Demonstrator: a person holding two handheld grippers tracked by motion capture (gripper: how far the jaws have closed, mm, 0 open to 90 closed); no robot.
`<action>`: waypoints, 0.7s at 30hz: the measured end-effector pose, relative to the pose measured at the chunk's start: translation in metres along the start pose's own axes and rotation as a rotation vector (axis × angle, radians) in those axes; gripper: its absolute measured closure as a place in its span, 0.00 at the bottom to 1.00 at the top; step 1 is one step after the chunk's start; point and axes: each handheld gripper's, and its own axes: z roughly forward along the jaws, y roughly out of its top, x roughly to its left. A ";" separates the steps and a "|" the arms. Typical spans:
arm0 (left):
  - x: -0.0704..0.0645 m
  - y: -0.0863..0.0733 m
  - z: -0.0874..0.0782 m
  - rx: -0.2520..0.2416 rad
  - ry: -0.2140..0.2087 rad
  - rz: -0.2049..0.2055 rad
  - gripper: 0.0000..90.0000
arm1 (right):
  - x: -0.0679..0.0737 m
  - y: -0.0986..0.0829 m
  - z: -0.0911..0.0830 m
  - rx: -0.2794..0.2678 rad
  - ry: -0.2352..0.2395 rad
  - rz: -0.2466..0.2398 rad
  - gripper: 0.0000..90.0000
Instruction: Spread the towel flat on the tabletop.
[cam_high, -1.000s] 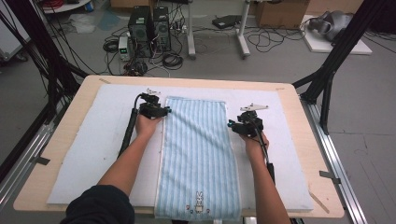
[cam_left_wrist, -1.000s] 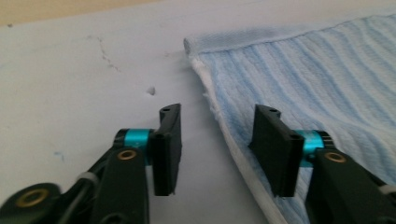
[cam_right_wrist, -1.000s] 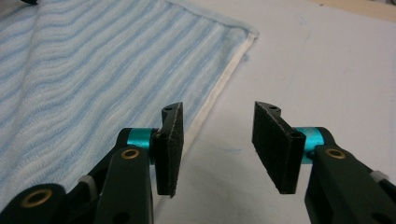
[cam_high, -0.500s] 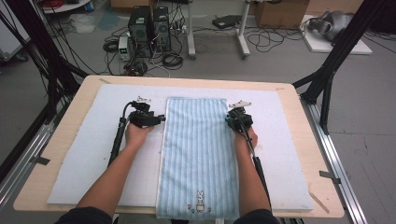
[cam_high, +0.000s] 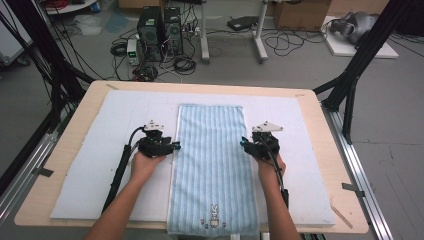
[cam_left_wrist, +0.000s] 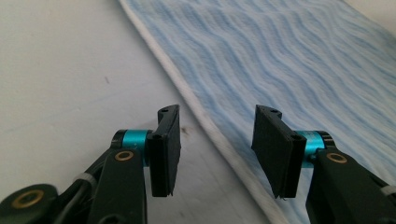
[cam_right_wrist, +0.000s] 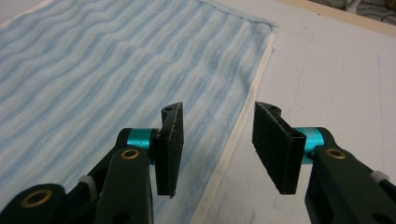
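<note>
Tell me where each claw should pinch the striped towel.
Take the striped towel by its long hemmed edges, each claw from its own side. The left claw and right claw are open astride those thin, flat hems, so probably come in low, one jaw sliding underneath.

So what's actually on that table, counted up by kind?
Striped blue towel: 1
White mat under it: 1
Hand-held grippers, left gripper and right gripper, jaws open: 2
Total: 4
</note>
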 end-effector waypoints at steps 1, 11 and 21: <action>-0.003 -0.003 -0.003 0.000 -0.005 -0.001 0.57 | 0.002 -0.003 -0.006 0.001 0.006 -0.006 0.59; -0.024 -0.036 -0.028 0.000 0.017 0.047 0.81 | 0.024 -0.046 -0.043 0.041 0.057 0.026 0.66; -0.015 -0.035 -0.036 0.029 0.091 0.054 1.00 | 0.044 -0.066 -0.049 0.089 0.084 0.066 0.81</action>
